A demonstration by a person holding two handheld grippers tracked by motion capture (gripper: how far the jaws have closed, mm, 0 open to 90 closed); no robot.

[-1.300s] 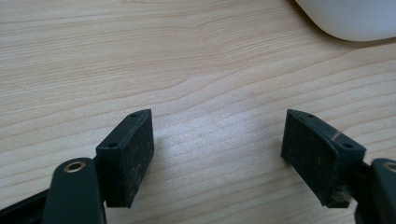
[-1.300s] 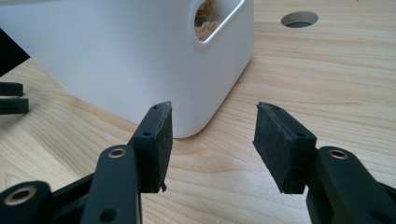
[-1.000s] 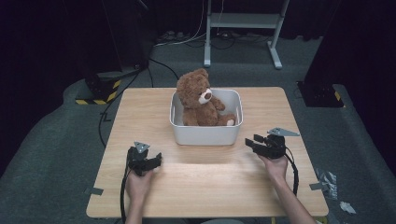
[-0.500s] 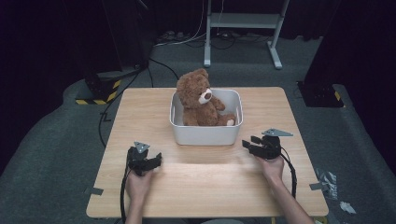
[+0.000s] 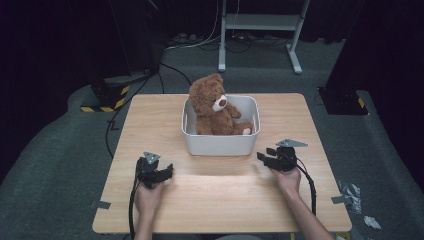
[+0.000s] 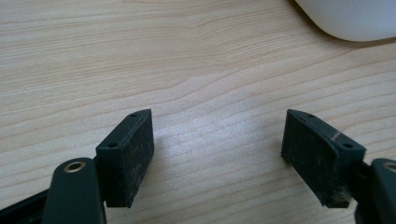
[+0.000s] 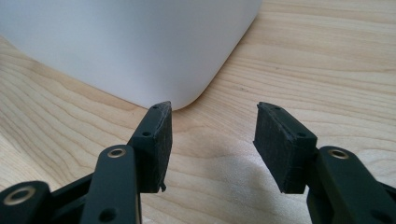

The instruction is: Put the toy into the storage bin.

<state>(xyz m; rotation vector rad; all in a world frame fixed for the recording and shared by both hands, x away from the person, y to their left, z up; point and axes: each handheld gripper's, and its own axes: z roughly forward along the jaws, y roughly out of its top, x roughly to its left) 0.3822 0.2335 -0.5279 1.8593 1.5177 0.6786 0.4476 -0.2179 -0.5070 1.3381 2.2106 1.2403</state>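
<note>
A brown teddy bear (image 5: 212, 106) sits upright in a white tub (image 5: 220, 143) at the middle of the wooden table (image 5: 220, 190). My left gripper (image 5: 167, 171) rests low at the front left, open, with bare wood between its pads (image 6: 128, 156). My right gripper (image 5: 264, 156) is open just off the tub's front right corner. In the right gripper view the tub's rounded corner (image 7: 140, 46) stands right ahead of the gripper (image 7: 212, 140), with nothing between the jaws. In the left gripper view the tub's edge (image 6: 350, 18) shows at the top right, beyond the gripper (image 6: 217, 154).
Dark carpet surrounds the table, with cables (image 5: 150, 80) and a yellow-black striped base (image 5: 102, 100) at the back left. A grey metal stand (image 5: 260, 30) is behind the table. Bits of tape (image 5: 350, 192) lie on the floor at the right.
My right gripper has slid left and slightly toward the tub's front right corner. The left gripper and the bear have stayed put.
</note>
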